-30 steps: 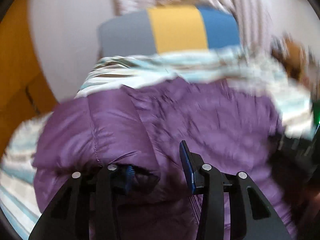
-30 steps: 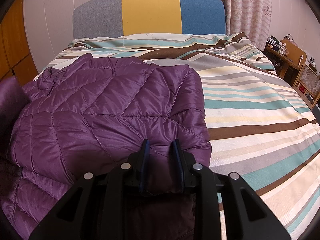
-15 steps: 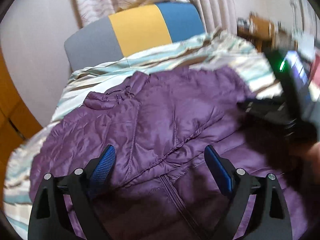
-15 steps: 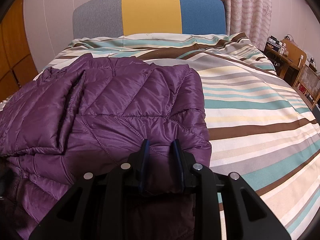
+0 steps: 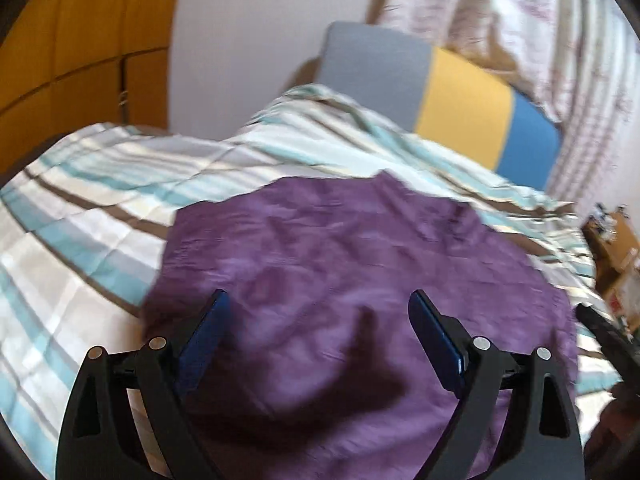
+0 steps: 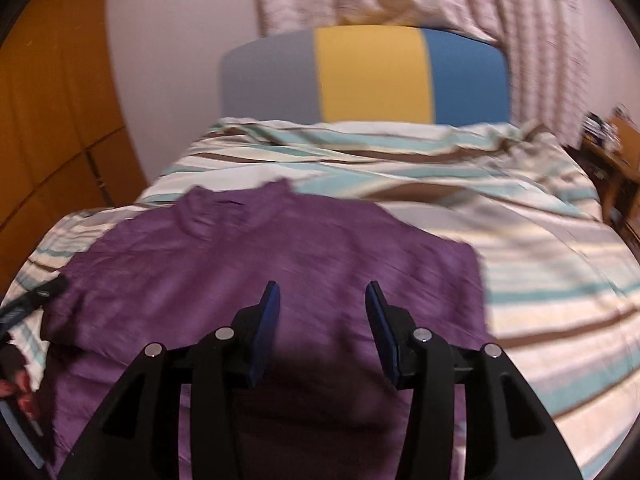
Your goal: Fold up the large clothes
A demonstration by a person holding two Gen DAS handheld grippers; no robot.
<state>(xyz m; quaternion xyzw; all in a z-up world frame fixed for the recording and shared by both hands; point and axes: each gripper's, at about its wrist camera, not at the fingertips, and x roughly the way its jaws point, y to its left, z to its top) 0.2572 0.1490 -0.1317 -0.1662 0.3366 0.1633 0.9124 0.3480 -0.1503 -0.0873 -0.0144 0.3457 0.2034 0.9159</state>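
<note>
Blurring hides the purple jacket's (image 6: 280,264) quilting; left hand-held gripper (image 5: 316,320) and right hand-held gripper (image 6: 322,308) gape empty.

Purple puffer jacket (image 6: 280,264) lies flat on striped bedspread, folded into a rough rectangle, collar end toward headboard; quilting blurred, so the layers probably overlap but can't be counted.
</note>
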